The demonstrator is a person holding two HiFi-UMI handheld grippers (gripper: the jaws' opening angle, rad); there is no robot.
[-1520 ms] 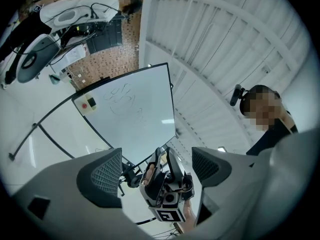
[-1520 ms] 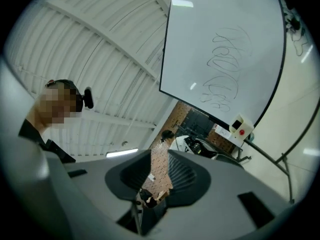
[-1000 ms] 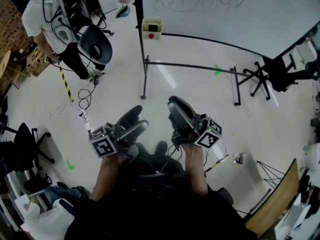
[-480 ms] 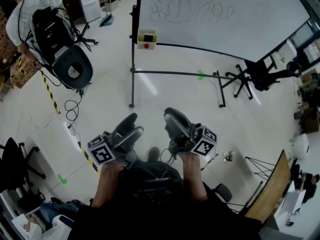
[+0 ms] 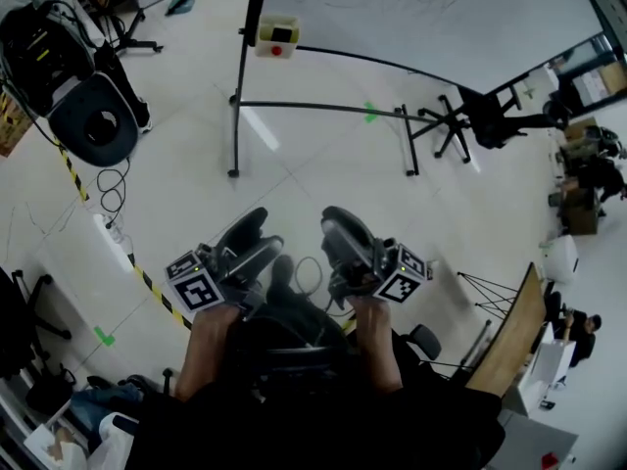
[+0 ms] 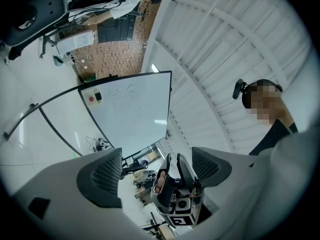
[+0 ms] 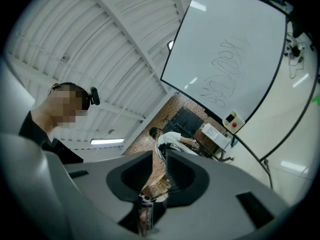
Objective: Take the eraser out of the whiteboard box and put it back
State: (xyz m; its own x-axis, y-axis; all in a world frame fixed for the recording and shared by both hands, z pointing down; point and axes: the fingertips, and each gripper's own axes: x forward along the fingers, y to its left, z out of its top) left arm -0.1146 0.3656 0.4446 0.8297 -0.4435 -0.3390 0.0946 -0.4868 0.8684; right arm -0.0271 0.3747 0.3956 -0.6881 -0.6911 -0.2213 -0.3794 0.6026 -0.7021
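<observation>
The gripper views tilt up to a ribbed ceiling that the head view, looking down on the pale floor, misses. The box hangs at the whiteboard's lower left corner; the eraser is too small to tell. Held side by side, well short of it, the left gripper has its fingers apart and empty, and the right gripper has them pressed together on nothing.

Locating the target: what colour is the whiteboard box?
The box is cream with a red spot; head view.
</observation>
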